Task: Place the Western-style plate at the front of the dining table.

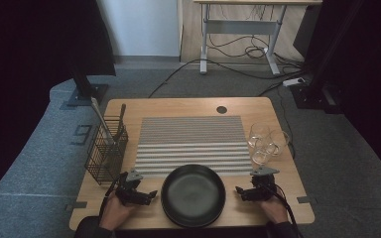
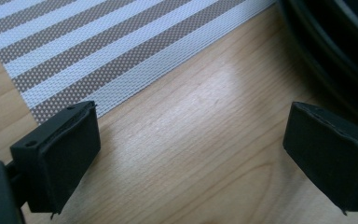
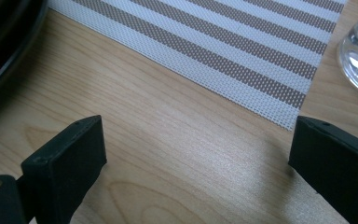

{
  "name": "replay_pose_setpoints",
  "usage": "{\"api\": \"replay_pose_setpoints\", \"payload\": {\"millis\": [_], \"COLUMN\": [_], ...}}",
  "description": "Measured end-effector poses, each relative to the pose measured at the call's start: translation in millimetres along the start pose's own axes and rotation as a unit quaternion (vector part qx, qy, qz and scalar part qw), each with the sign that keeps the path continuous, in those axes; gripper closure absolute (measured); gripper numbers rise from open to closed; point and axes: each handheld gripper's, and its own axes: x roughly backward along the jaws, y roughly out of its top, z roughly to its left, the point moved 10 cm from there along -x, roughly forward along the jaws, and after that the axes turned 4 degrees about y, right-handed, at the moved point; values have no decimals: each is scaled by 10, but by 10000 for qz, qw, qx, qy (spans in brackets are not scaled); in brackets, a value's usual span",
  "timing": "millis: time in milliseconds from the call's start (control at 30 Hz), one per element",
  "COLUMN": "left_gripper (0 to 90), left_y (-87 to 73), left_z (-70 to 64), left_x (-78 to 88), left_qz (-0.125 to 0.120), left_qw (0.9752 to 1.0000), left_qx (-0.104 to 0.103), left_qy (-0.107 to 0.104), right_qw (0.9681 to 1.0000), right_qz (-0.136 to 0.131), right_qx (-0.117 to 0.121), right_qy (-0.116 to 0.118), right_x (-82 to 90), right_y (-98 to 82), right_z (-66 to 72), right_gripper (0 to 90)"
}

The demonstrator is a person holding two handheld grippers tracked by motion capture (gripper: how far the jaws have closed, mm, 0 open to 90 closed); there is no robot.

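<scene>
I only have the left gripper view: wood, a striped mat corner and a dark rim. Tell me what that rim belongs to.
Observer: It is a black plate at the near edge of the table, between the left gripper and the right gripper.
Operator: Report the right gripper's state.
Observer: Open, fingers spread over bare wood, nothing between them.
Operator: List what stands beyond it.
Observer: Three clear glasses clustered at the right edge of the striped mat.
Operator: Now the far left.
Observer: A black wire basket with utensils standing in it, left of the mat.
</scene>
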Motion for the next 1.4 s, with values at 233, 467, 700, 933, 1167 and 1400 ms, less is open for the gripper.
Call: {"api": "replay_pose_setpoints", "payload": {"millis": [233,467,700,933,1167,1400], "left_gripper": [41,103,140,172,248,348], "left_y": [42,180,337,427,450,438], "left_z": [-57,-89,-207,-280,-405,-478], "left_x": [57,118,188,207,160,128], "left_qz": [55,56,21,69,153,222], "left_qw": [9998,10000,9995,9991,9979,9967], "left_qx": [22,-34,-67,-141,-144,-79], "left_qy": [-202,-70,-324,-384,-614,-772], "right_qw": [9997,9990,9979,9963,9941,9900], "right_qz": [-146,-211,-200,-103,10,126], "right_qx": [-59,-28,-41,-61,-288,-491], "right_qy": [163,393,621,849,1046,1315], "right_x": [111,229,313,328,295,246], "right_y": [75,136,245,321,341,336], "right_z": [74,183,332,478,563,672], "right_gripper": [36,39,76,115,133,249]}}
